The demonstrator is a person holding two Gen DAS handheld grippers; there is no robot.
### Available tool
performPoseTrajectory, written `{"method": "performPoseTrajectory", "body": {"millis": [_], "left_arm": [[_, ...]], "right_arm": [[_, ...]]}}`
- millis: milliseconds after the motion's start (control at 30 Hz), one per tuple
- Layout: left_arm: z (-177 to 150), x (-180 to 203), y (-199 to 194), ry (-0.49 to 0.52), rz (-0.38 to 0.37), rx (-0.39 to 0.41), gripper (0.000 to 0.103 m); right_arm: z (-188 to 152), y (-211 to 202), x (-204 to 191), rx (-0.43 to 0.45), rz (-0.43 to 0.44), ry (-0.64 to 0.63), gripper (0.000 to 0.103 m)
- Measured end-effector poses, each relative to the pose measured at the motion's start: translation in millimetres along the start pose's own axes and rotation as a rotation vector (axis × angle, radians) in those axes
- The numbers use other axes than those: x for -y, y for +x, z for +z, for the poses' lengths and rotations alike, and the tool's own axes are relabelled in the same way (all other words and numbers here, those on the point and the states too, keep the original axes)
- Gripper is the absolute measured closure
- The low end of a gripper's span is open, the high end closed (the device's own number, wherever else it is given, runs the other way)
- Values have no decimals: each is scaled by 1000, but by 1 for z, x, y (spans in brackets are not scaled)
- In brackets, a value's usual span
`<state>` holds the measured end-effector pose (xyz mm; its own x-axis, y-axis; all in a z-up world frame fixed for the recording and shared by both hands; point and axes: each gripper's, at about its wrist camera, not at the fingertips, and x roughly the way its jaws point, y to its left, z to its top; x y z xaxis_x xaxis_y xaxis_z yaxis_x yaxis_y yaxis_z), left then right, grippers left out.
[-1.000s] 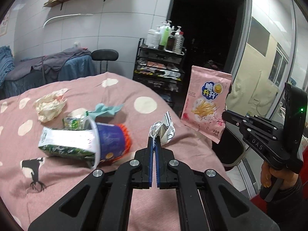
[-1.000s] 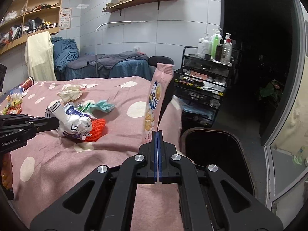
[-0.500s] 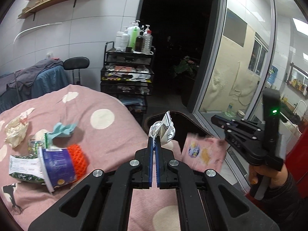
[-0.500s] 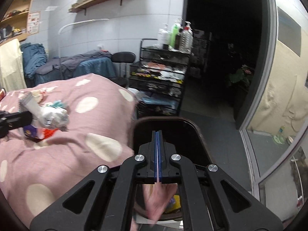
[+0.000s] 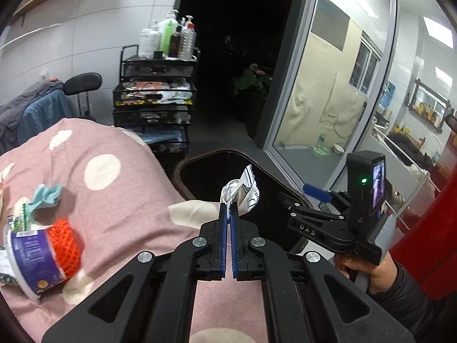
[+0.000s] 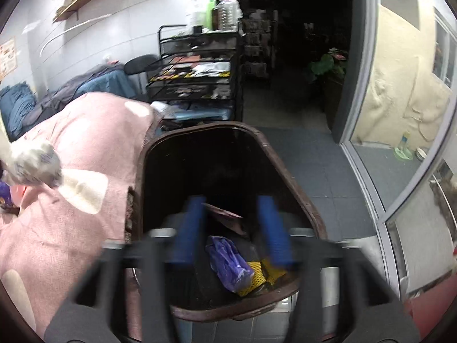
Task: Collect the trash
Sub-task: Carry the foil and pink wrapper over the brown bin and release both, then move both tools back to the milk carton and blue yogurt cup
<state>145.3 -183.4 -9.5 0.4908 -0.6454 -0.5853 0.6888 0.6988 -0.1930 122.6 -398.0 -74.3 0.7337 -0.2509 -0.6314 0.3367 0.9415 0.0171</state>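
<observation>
L gripper (image 5: 228, 214) clamped on crumpled wrapper (image 5: 242, 190); R gripper (image 6: 231, 228) wide apart (nothing held) over bin (image 6: 288, 177).

The left gripper (image 5: 228, 208) pinches a crumpled white wrapper (image 5: 242, 190) near the dark bin (image 5: 182, 168) beside the pink bedspread (image 5: 114, 200).

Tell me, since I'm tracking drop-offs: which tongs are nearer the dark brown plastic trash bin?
Right. The right tongs hang open directly over the dark brown plastic trash bin; the left tongs hold a crumpled white wrapper above the bed's edge beside it.
</observation>
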Motion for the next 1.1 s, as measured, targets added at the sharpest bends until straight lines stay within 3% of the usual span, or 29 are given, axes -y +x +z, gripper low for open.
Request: {"method": "performPoseTrajectory", "body": {"millis": [133,400,633,700,767,833,1100], "left_arm": [[6,14,23,20,-46,-56,100],[5,42,64,111,-60,-157,100],[4,48,87,94,-73,-216,99],[3,47,89,94,-70,-225,90],[1,47,88,88,-59,-219,45],[-1,46,81,80,-37,-180,30],[-3,43,45,110,-3,-90,13]], "right_arm": [[-1,-4,10,1,-22,20,41],[-5,-12,34,3,-76,69,33],[-7,-12,52,-3,-106,102,29],[-7,-11,55,-7,-112,109,28],[-8,-10,58,-12,-115,119,25],[-10,-10,61,-18,-114,130,23],[-8,-10,47,-16,-56,102,22]]}}
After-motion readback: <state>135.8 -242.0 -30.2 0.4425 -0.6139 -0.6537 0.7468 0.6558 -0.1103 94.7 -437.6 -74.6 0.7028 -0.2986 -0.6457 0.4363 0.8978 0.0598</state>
